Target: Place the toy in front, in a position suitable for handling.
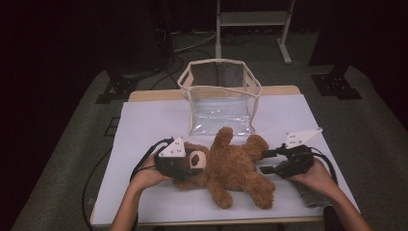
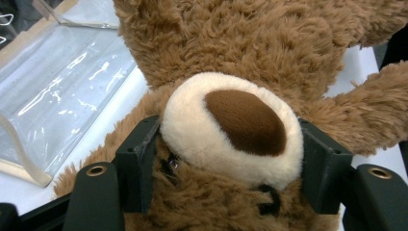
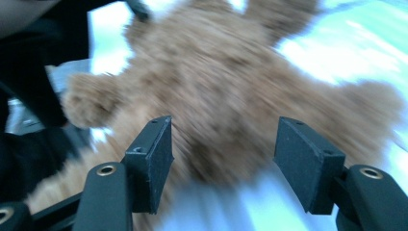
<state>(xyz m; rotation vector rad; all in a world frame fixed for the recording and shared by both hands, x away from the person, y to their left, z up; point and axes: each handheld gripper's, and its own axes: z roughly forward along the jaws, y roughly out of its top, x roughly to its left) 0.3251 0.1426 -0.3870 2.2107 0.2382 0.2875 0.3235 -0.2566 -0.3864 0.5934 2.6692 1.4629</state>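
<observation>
Between the left gripper (image 2: 231, 163) pads sits the teddy bear (image 1: 231, 166) muzzle, squeezed on both sides; it lies on the white table (image 1: 144, 120) near a clear bag (image 1: 221, 96). Right gripper (image 1: 269, 161) hangs open by a leg, gripping nothing. Looks soft, light, squishy, so grab a limb.

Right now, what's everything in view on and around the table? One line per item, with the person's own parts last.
teddy bear: one, brown with a cream muzzle, lying on the sheet at the near middle.
clear bag: one, see-through with cream trim, standing open just behind the bear.
white sheet: one, covering the table top.
grey cloth: one, under the right forearm at the sheet's near right.
white frame: one, on the floor behind the table.
left hand-held gripper: one, black, its pads on either side of the bear's muzzle.
right hand-held gripper: one, black, jaws open beside the bear's leg.
forearms: two, coming in from the bottom edge.
</observation>
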